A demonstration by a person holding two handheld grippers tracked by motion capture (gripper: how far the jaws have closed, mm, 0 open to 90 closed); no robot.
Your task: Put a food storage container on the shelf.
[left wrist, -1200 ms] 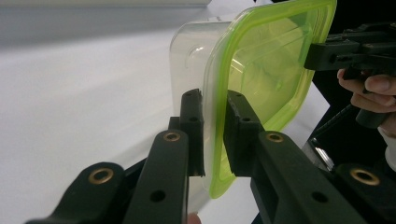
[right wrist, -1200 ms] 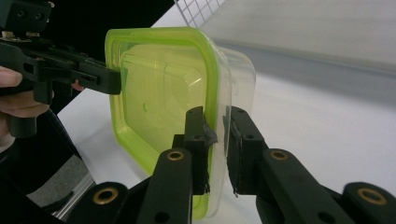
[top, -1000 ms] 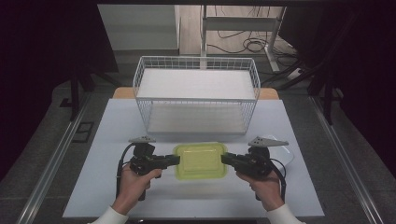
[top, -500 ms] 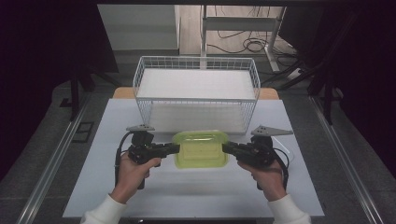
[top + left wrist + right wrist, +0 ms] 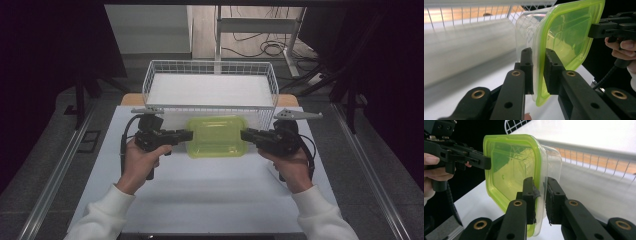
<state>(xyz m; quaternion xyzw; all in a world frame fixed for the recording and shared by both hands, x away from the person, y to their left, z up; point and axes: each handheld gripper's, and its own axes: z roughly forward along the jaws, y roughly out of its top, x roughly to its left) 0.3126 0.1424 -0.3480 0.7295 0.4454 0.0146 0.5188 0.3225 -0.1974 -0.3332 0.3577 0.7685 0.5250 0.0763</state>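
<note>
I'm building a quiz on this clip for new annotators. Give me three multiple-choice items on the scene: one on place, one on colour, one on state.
1. Where is the container?
A. inside the wire basket
B. just in front of the wire basket, between the two grippers
C. on the floor

2. What colour is the container's lid?
A. red
B. blue
C. yellow-green

3. How do the left gripper and the right gripper stand?
A. each clamped on one short edge of the container
B. both wide open, clear of it
C. one lying on the table

Answers:
1 B: the high view shows it on the near side of the basket's front wall.
2 C: both gripper views show a translucent yellow-green lid.
3 A: each gripper view shows its jaws pinching the rim.
</note>
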